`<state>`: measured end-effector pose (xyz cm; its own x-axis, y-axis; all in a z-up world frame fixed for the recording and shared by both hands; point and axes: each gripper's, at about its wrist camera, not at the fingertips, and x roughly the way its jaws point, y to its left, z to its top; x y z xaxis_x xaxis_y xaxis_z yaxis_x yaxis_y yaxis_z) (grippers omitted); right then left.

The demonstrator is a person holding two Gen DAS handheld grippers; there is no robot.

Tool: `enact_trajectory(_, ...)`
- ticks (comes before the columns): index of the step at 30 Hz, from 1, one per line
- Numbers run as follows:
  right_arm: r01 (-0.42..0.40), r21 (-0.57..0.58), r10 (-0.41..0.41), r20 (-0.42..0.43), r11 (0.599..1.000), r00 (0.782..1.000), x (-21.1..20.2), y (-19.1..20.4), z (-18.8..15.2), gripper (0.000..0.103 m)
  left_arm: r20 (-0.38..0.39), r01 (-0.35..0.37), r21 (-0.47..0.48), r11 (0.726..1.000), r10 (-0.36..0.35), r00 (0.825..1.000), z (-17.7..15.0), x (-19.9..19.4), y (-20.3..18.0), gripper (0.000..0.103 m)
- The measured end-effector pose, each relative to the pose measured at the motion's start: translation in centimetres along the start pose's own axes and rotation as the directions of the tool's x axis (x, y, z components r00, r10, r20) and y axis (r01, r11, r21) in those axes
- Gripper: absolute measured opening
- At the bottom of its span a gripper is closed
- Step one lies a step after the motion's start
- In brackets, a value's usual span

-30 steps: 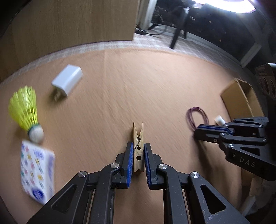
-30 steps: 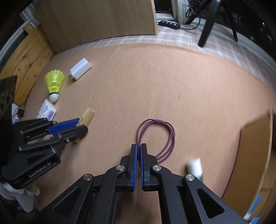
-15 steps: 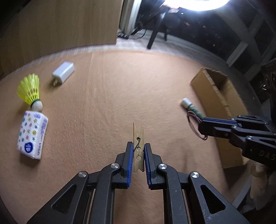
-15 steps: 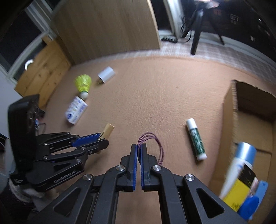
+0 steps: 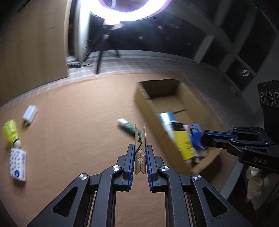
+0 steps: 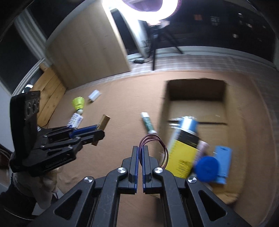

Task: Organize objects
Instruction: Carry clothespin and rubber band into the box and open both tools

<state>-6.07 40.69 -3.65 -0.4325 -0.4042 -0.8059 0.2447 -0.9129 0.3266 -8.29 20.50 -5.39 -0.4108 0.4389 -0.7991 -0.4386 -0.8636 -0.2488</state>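
My left gripper [image 5: 140, 148] is shut on a wooden clothespin [image 5: 140, 141], held upright above the brown tablecloth, left of the cardboard box [image 5: 148, 111]. My right gripper [image 6: 140, 150] is shut on a purple hair tie [image 6: 157, 145], whose loops dangle over the box's left wall [image 6: 163, 111]. In the left wrist view the right gripper [image 5: 203, 138] hangs over the box with the hair tie [image 5: 195, 135]. The right wrist view shows the left gripper [image 6: 99, 130] with the clothespin [image 6: 103, 122]. Inside the box lie a yellow and blue spray can [image 6: 184, 143] and blue items [image 6: 221, 162].
On the cloth lie a green and white tube [image 6: 148, 123], a yellow shuttlecock [image 6: 78, 103], a white charger [image 6: 94, 95] and a patterned tissue pack [image 6: 75, 120]. A wooden panel [image 6: 87, 50], a bright ring light [image 5: 132, 8] and a tripod [image 6: 157, 40] stand behind the table.
Both grippers rose and swung right toward the cardboard box, carrying the clothespin and the hair tie. The box and its contents came fully into view; the right gripper now hangs over it.
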Motion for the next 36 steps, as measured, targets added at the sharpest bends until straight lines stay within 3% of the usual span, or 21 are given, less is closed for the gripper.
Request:
enact_trajectory(10,0.09,0.111,-0.092,0.019,0.99,0.996,-1.9,-5.8,-2.1,0.003,-0.059,0.093,0.129,0.987,-0.086,0.995,0.7,3.4,-8.6,0.013)
enact_trajectory(19,0.136,0.123,-0.14,0.026,0.983,0.99,-2.3,-7.5,-2.1,0.005,-0.084,0.094,0.16,0.983,-0.081,0.993,1.1,5.4,-11.2,0.014)
enact_trajectory(20,0.136,0.126,-0.142,0.033,0.983,0.989,-2.5,-7.7,-2.1,0.006,-0.086,0.098,0.167,0.981,-0.084,0.993,1.2,5.5,-11.2,0.023)
enact_trajectory(21,0.134,0.131,-0.139,0.032,0.982,0.99,-2.5,-7.8,-2.0,0.018,-0.086,0.094,0.176,0.98,-0.08,0.993,1.2,5.5,-11.3,0.032)
enact_trajectory(22,0.136,0.134,-0.141,0.03,0.982,0.99,-2.6,-7.8,-2.0,0.036,-0.083,0.087,0.176,0.98,-0.073,0.994,1.3,5.4,-11.3,0.053)
enact_trajectory(23,0.147,0.136,-0.153,0.035,0.98,0.988,-2.6,-7.8,-2.0,0.043,-0.078,0.087,0.177,0.98,-0.074,0.994,1.3,5.3,-11.3,0.059)
enact_trajectory(24,0.159,0.138,-0.166,0.045,0.978,0.985,-2.8,-7.8,-2.0,0.047,-0.075,0.09,0.178,0.98,-0.077,0.994,1.3,5.2,-11.2,0.059)
enact_trajectory(36,0.121,0.133,-0.125,0.025,0.984,0.992,-1.1,-5.3,-1.7,0.051,-0.054,0.033,0.094,0.995,-0.028,0.998,0.7,2.9,-5.9,0.063)
